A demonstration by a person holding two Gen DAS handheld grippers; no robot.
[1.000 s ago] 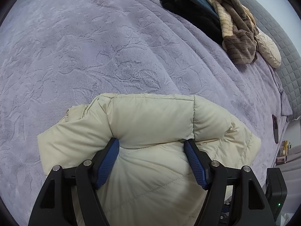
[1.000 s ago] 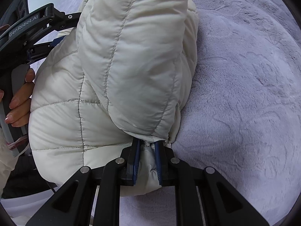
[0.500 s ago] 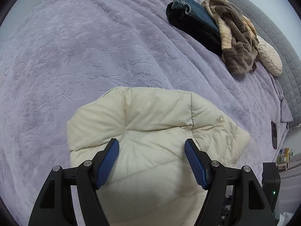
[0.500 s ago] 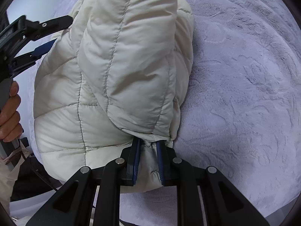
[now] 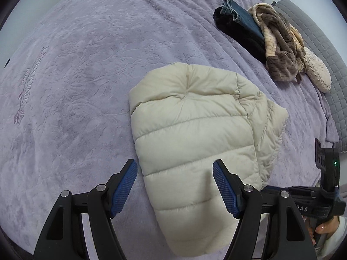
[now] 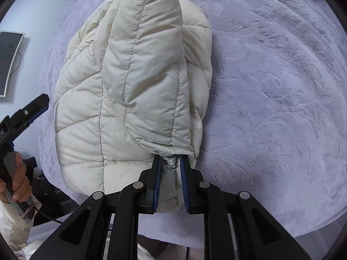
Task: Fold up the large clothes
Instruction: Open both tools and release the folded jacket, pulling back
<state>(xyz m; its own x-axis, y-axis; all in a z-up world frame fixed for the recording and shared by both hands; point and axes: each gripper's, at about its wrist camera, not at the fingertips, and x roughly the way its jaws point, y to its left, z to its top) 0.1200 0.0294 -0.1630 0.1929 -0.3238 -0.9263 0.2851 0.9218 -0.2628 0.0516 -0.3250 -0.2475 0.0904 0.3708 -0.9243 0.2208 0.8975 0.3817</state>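
Observation:
A cream puffer jacket lies folded into a bundle on the lilac bedspread. My left gripper hovers above its near end, open, with nothing between the blue pads. In the right wrist view the same jacket fills the left half, and a sleeve rises from it. My right gripper is shut on the cuff of that sleeve. The left gripper shows at the left edge there, held by a hand.
A pile of clothes sits at the far right of the bed: dark jeans, a brown and beige striped garment and a cream quilted piece. A grey padded headboard borders them. The right gripper's body shows at lower right.
My left gripper has let go of the jacket and pulled up and away to the left; the jacket now lies on the bed. The right gripper has risen slightly, still holding the cuff.

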